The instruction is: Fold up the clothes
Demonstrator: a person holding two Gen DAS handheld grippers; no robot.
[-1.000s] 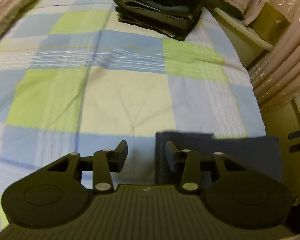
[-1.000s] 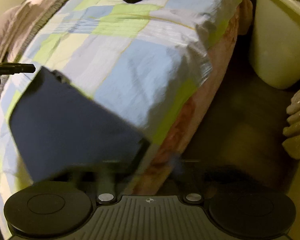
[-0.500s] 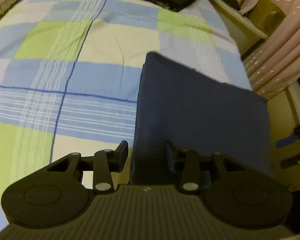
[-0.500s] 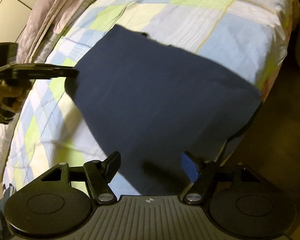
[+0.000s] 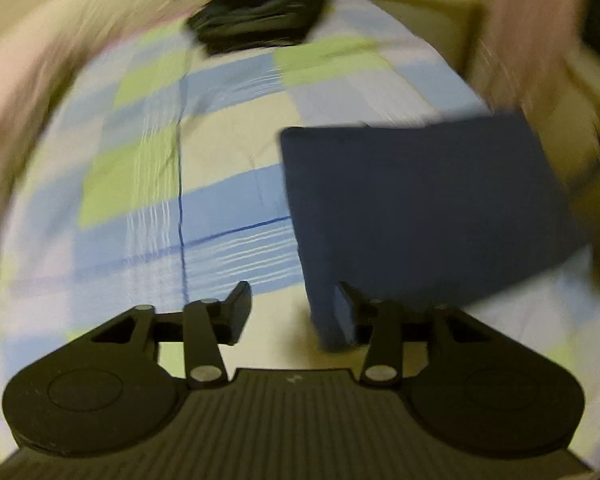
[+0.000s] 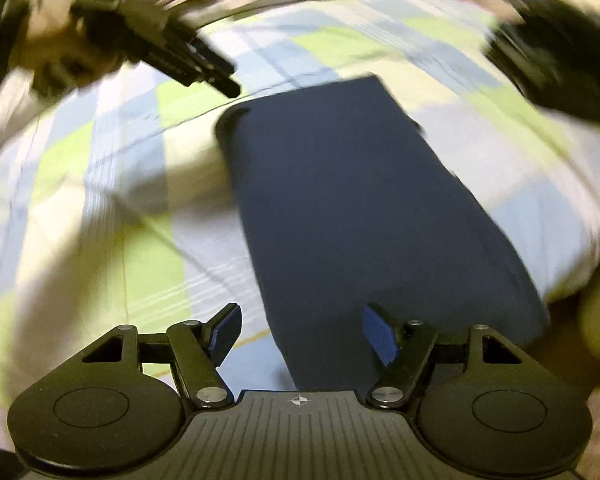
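A folded navy blue garment lies flat on the checked bedsheet. It also shows in the right wrist view, as a long rectangle running away from the camera. My left gripper is open and empty, with its right finger beside the garment's near left corner. My right gripper is open and empty, just above the garment's near end. The left gripper also shows in the right wrist view, held above the bed beyond the garment's far left corner. Both views are blurred by motion.
A stack of dark folded clothes sits at the far end of the bed; it also shows in the right wrist view. The bed's right edge drops off beside the garment. Pale curtains and furniture stand at right.
Both grippers have pulled back and swung across the bed. The navy garment, spread wide half a second ago, now lies as a narrower folded rectangle with both grippers open and off it.
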